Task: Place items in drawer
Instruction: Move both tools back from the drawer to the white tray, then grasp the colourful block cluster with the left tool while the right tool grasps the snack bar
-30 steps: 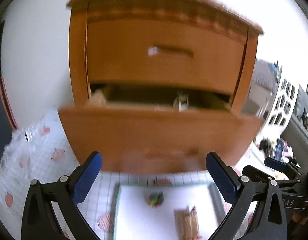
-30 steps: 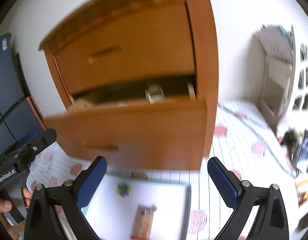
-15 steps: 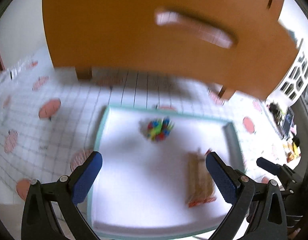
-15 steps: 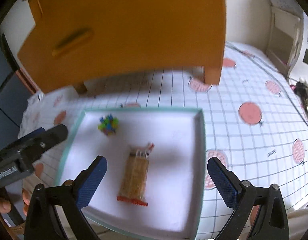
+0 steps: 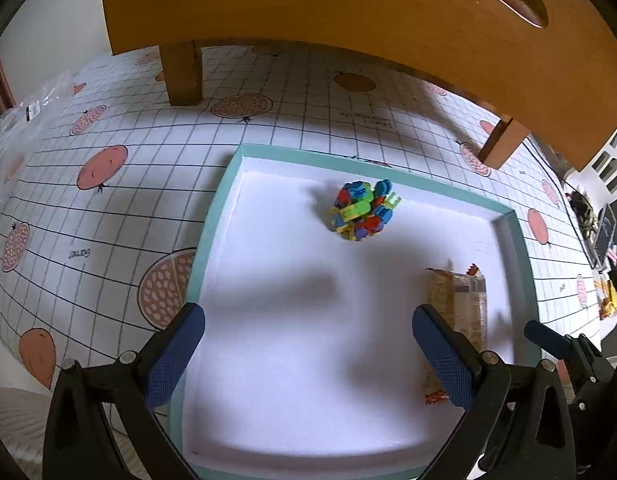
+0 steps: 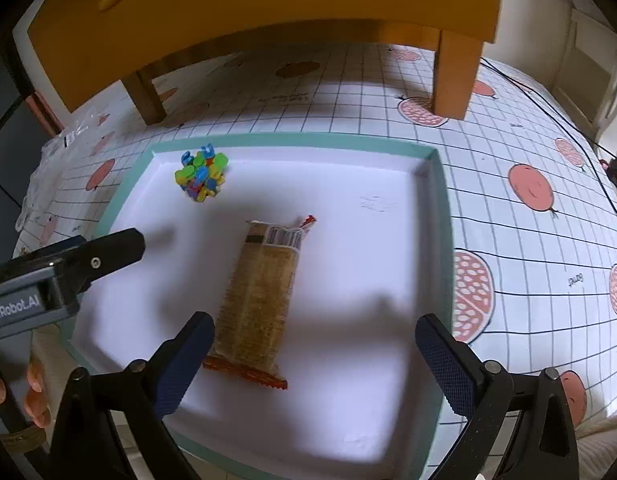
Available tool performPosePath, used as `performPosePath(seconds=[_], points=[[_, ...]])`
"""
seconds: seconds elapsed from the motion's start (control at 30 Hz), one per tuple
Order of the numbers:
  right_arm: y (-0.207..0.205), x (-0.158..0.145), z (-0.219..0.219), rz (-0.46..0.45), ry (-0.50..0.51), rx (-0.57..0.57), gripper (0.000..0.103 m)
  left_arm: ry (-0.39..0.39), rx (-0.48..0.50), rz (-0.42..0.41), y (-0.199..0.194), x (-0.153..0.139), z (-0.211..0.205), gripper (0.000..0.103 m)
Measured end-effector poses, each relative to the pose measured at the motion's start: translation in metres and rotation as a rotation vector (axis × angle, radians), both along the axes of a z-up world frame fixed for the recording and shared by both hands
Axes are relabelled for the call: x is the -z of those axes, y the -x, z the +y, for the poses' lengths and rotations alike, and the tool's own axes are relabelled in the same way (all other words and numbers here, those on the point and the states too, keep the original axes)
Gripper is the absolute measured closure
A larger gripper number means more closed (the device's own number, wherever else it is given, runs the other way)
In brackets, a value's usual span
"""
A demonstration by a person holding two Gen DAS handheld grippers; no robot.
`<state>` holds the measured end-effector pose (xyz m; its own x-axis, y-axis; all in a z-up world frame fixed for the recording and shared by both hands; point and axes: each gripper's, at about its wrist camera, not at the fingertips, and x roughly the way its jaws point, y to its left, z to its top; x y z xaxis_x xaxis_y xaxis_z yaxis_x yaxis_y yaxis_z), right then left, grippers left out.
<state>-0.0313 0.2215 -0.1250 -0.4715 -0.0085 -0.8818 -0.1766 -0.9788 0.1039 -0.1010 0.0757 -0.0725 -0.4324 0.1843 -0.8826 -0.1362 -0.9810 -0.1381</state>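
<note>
A white tray with a teal rim (image 5: 212, 216) (image 6: 440, 216) lies on the table in front of the wooden drawer unit (image 5: 348, 12) (image 6: 244, 12). In it sit a multicoloured plastic toy cluster (image 5: 362, 210) (image 6: 202, 176) at the back and a brown wrapped snack bar (image 5: 466, 304) (image 6: 264, 292) with red crimped ends. My left gripper (image 5: 308, 352) hovers open over the tray's near half, the snack bar just beside its right finger. My right gripper (image 6: 314, 360) is open above the tray; the bar's near end lies by its left finger. The drawer opening is out of view.
The drawer unit stands on short legs (image 5: 182, 74) (image 6: 454, 76) over a grid tablecloth with red fruit prints (image 5: 100, 168) (image 6: 530, 188). A clear plastic bag (image 5: 32, 108) lies at the far left. Clutter (image 5: 604, 236) sits at the table's right edge. A person's fingers (image 6: 32, 396) show lower left.
Both grippers have tilted down and dropped from facing the open drawer to hovering low over the tray. The toy and snack bar now appear closer. Both stay open.
</note>
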Motion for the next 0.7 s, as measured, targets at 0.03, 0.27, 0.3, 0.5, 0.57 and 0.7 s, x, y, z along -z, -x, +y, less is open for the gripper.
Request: performPosePath(seconds=[0.03,0.27,0.3,0.5,0.57,0.7], points=[[0.0,0.0,-0.001,-0.002,0.001,-0.004,0.001,0.005,-0.004,0.009,0.001,0.0,0.0,0.0],[0.007,0.009,-0.007,-0.026,-0.002,-0.014,0.002,0.007,-0.002,0.016,0.008,0.001,0.0,0.0],[0.008,0.01,-0.008,-0.027,-0.003,-0.016,0.003,0.007,0.002,0.015,0.009,0.002,0.001,0.0],[0.015,0.014,-0.01,-0.033,0.002,-0.028,0.008,0.009,0.015,0.014,0.014,0.003,0.008,0.0],[0.017,0.015,-0.01,-0.033,-0.002,-0.029,0.014,0.011,0.021,0.016,0.017,0.003,0.012,0.0],[0.021,0.012,-0.011,-0.027,-0.023,-0.038,0.024,0.021,0.036,0.032,0.025,0.003,0.022,0.0]])
